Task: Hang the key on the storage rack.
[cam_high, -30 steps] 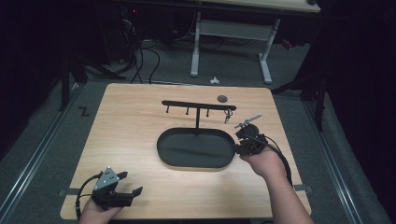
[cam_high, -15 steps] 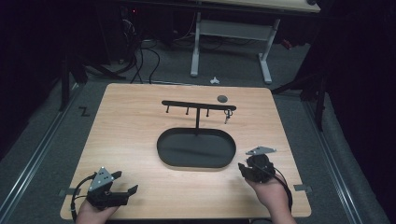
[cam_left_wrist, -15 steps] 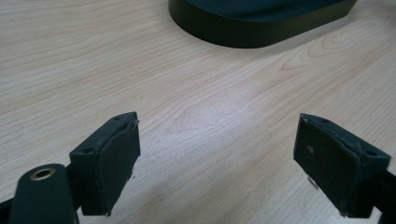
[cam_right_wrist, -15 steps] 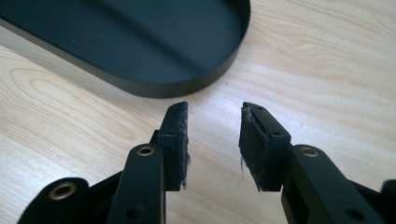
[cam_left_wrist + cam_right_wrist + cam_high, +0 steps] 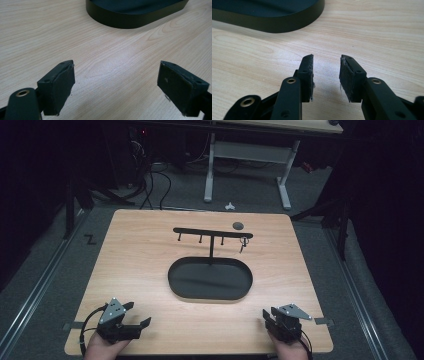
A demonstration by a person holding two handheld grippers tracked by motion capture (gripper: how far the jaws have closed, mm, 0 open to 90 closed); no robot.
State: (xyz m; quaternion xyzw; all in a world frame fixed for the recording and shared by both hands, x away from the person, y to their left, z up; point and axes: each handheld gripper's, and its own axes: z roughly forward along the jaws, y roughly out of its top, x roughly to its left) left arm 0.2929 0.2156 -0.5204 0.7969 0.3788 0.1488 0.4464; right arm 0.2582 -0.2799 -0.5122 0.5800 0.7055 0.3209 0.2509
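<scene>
A black stand rises from an oval base [image 5: 210, 280] in the middle of the wooden table, and its crossbar [image 5: 212, 232] carries small hooks. A small metal ring piece [image 5: 243, 242] hangs from the hook at the right end. My left gripper [image 5: 140, 314] rests at the near left edge; the left gripper view shows it [image 5: 116, 75] wide open over bare wood. At the near right edge sits my right gripper [image 5: 270, 314], which the right gripper view shows [image 5: 327, 62] with its jaws a narrow gap apart and nothing between them. The base's rim [image 5: 135, 15] [image 5: 267, 17] lies ahead of both.
A small dark disc [image 5: 238, 225] lies on the table behind the crossbar's right end. Bare wood [image 5: 135, 265] stretches left and right of the oval base. Beyond the table's far edge stand a white desk frame [image 5: 247, 155] and cables on grey floor.
My right gripper has drawn back from beside the crossbar's right end to the table's near right edge. The left gripper has barely shifted.
</scene>
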